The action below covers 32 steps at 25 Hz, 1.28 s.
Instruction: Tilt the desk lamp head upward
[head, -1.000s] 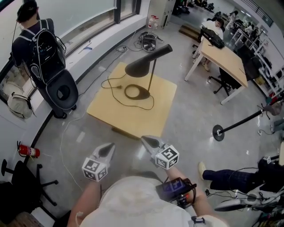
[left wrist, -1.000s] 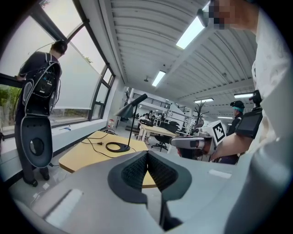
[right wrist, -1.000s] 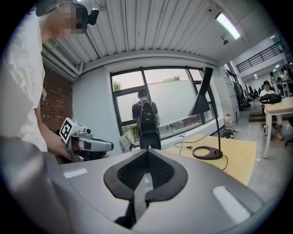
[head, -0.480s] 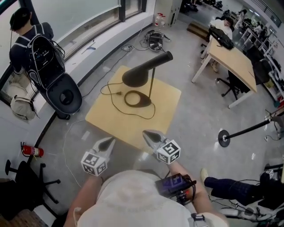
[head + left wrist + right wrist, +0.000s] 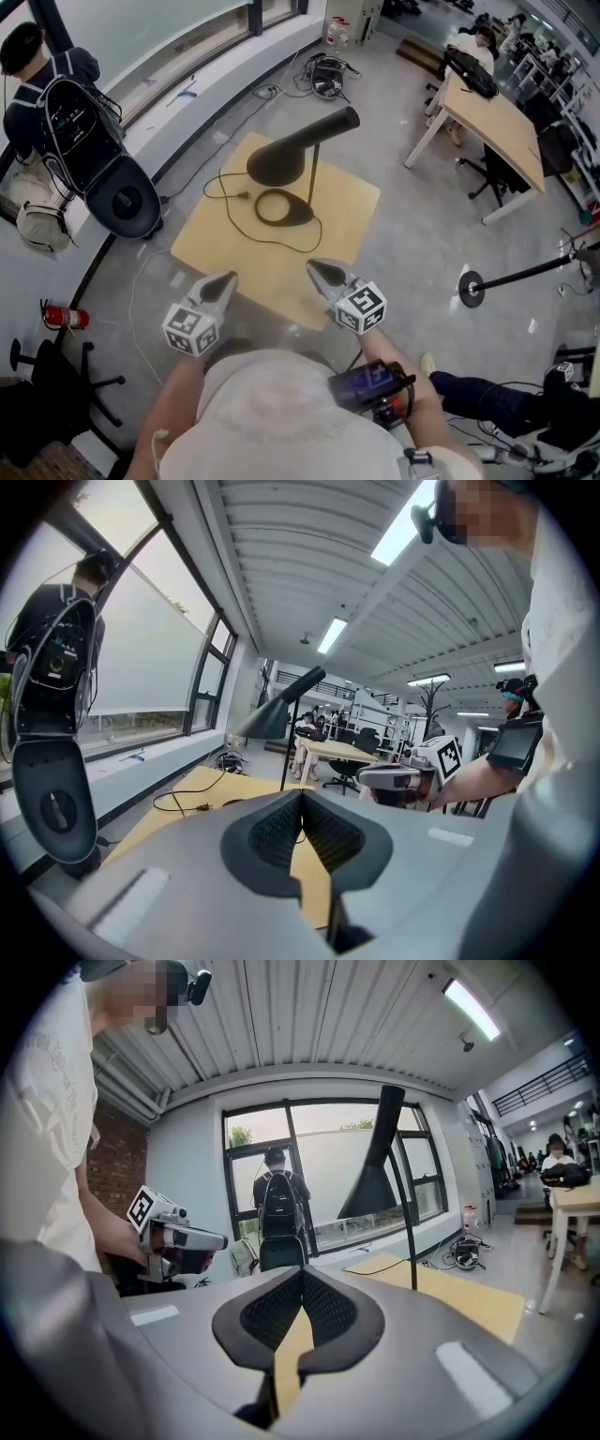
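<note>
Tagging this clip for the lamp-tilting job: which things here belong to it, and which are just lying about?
Job: desk lamp, the wooden table it stands on, left tongs and right tongs, both shut and empty.
Lying about: fire extinguisher, far desk, floor cables, round stand base.

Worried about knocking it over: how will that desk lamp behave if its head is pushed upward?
Probably top-heavy: the big head sits on a thin stem, so it may rock. The flat base likely resists tipping. The loose cord should not tug.
</note>
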Motion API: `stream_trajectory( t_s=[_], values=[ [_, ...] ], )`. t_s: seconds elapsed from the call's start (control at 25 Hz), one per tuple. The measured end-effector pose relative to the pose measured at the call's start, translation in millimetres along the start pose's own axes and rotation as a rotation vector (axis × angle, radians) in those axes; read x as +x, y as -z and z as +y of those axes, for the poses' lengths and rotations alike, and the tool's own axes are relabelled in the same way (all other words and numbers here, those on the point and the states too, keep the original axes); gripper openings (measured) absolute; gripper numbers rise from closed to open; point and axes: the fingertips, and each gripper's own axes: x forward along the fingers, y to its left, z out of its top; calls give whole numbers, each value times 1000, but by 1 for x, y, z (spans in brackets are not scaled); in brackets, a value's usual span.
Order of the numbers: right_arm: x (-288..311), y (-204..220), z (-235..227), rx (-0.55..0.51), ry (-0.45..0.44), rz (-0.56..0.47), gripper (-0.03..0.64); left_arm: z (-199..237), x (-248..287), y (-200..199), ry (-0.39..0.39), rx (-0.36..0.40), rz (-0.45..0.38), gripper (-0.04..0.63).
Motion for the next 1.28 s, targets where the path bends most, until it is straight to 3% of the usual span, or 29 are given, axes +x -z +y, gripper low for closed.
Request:
stream_trajectory(
  t_s=[0.32,0.56,1.04,1.28],
  values=[
    [1,-10,-34,-52,78,41,12,20,38,-9,74,-4,11,2],
    [11,-36,-54,-175,118,99,12,47,64,-25,145,3,16,2],
    [9,-160,-82,-390,276,86,17,91,119,-57,282,25,16,2],
    [2,-197,-89,-573,357,189,41,100,139,-60,342,14,40,2]
  ],
)
